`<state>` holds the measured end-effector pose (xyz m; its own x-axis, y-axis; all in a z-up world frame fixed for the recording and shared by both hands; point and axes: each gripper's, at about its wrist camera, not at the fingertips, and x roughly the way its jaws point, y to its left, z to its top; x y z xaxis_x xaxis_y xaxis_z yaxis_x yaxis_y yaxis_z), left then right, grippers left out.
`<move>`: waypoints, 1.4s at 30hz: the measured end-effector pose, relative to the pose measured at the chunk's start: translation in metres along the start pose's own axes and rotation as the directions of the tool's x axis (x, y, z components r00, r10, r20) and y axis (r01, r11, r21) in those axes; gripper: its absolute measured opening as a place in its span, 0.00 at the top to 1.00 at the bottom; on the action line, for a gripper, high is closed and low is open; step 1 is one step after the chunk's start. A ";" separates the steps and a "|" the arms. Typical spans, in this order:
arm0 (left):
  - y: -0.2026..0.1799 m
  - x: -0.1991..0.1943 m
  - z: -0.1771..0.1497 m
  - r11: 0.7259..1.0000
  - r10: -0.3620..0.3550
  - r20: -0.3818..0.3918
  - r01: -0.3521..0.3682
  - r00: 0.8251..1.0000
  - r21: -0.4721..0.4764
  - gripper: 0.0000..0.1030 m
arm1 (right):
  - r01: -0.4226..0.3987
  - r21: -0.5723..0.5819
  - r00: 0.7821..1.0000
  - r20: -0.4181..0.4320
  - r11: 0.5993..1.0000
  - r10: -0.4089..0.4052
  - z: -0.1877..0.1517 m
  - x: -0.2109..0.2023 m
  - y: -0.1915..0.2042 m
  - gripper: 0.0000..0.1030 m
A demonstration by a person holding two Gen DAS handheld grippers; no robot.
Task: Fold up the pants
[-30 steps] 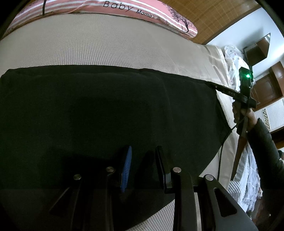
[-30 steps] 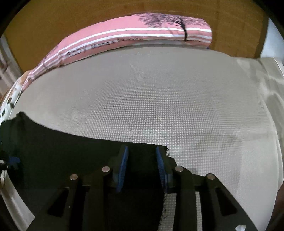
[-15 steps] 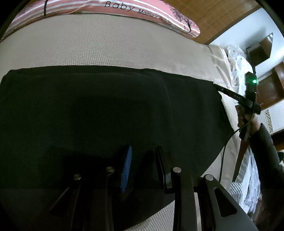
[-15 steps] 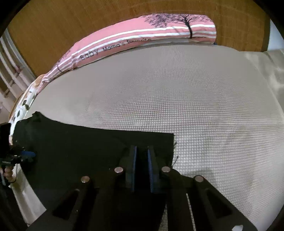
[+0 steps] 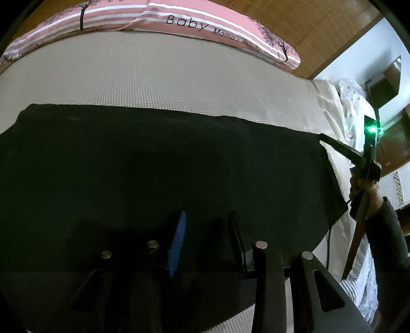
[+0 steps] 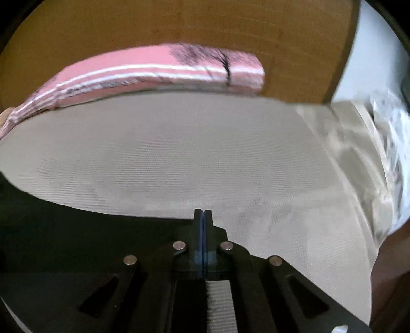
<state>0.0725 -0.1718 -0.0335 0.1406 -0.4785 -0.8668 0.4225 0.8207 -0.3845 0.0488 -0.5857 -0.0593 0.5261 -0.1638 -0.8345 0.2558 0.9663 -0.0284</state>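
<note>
I have the black fabric pants (image 5: 159, 166) spread flat across the beige woven-texture bed mat (image 5: 164, 82), their far edge running almost straight from left to right in the left wrist view. My left gripper (image 5: 206, 240) sits low over the near part of the dark cloth, its 2 fingers apart and the jaws opening at this moment; the blue ribbed pad (image 5: 176, 246) on the left finger shows clearly, while the other finger is dark against the cloth. Fabric lies between and under the fingers, but I cannot tell whether the pads touch it, because black runs into black there.

My right gripper (image 6: 203, 215) has its 2 fingers pressed together, blue pads meeting in a thin line. It sits at the pants' far right corner, where the black edge (image 6: 102, 222) ends against the mat. Whether a fold of cloth is pinched between the pads I cannot tell; that view is smeared with motion blur. From the left wrist view I see the same right gripper (image 5: 323, 138) at the right corner of the cloth, its tip meeting the fabric edge, with a green light glowing on its body and a person's hand (image 5: 364, 187) in a dark sleeve (image 5: 389, 243) holding it.

Along the head of the bed lies a long pink striped pillow (image 5: 179, 23) printed with trees and the word "Baby", backed by a brown woven headboard (image 6: 179, 23).
</note>
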 end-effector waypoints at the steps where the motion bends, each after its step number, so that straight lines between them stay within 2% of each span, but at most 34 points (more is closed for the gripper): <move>1: 0.000 0.000 0.000 1.000 0.000 0.006 0.000 1.000 0.005 0.65 | -0.027 0.009 0.999 -0.016 1.000 0.028 -0.003 0.003 -0.003 1.00; 4: -0.002 -0.001 0.003 1.000 0.011 0.006 -0.011 1.000 0.023 0.65 | 0.007 -0.028 1.000 0.004 1.000 -0.007 -0.004 -0.008 0.006 0.98; 7: 0.001 -0.006 0.008 0.999 0.036 0.027 -0.036 0.999 0.010 0.63 | -0.034 0.064 0.999 0.024 0.997 0.032 0.001 -0.025 -0.004 0.95; 10: 0.015 -0.010 0.010 0.998 0.062 0.045 -0.061 0.997 -0.022 0.62 | -0.055 0.074 0.998 0.032 0.996 0.052 -0.001 -0.048 0.002 0.81; 15: 0.041 -0.019 0.011 0.993 0.098 0.080 -0.092 0.992 -0.069 0.62 | -0.174 0.019 0.985 -0.017 0.985 0.174 -0.029 -0.077 0.041 0.65; 18: 0.055 -0.024 0.010 0.990 0.119 0.095 -0.111 0.988 -0.083 0.62 | -0.197 -0.014 0.979 -0.063 0.980 0.195 -0.051 -0.081 0.065 0.65; 21: 0.072 -0.031 0.011 0.987 0.132 0.114 -0.120 0.985 -0.110 0.62 | -0.172 -0.029 0.979 -0.115 0.985 0.168 -0.072 -0.077 0.079 0.64; 24: 0.092 -0.040 0.012 0.978 0.166 0.138 -0.144 0.976 -0.153 0.62 | -0.101 -0.001 0.981 -0.168 0.995 0.099 -0.093 -0.068 0.070 0.64; 26: 0.109 -0.048 0.012 0.970 0.187 0.153 -0.159 0.970 -0.183 0.62 | -0.104 0.085 0.981 -0.156 0.991 0.116 -0.101 -0.070 0.050 0.65; 31: 0.137 -0.069 0.007 0.956 0.239 0.174 -0.200 0.955 -0.216 0.62 | -0.014 0.140 0.981 -0.192 0.990 0.041 -0.093 -0.076 0.035 0.62; 33: 0.147 -0.074 0.002 0.953 0.236 0.179 -0.192 0.955 -0.234 0.62 | -0.040 0.112 0.985 -0.165 0.993 0.058 -0.079 -0.083 0.049 0.62; 35: 0.161 -0.083 -0.005 0.951 0.230 0.191 -0.178 0.954 -0.253 0.62 | -0.109 0.081 0.983 -0.140 0.991 0.119 -0.061 -0.087 0.073 0.62; 38: 0.175 -0.093 -0.013 0.954 0.221 0.201 -0.168 0.954 -0.249 0.62 | -0.262 0.016 0.956 -0.129 0.965 0.262 -0.024 -0.083 0.127 0.62; 39: 0.179 -0.095 -0.016 0.955 0.221 0.201 -0.169 0.954 -0.245 0.62 | -0.321 -0.001 0.938 -0.136 0.947 0.318 -0.012 -0.079 0.146 0.62; 42: 0.187 -0.099 -0.020 0.948 0.275 0.194 -0.231 0.942 -0.220 0.62 | -0.491 -0.035 0.860 -0.179 0.871 0.478 0.021 -0.063 0.214 0.62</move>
<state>0.1196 0.0349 -0.0260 0.4225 -0.2860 -0.8601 0.1712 0.9570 -0.2341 0.0876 -0.3727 -0.0007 0.4291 0.3563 -0.8300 -0.0642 0.9286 0.3655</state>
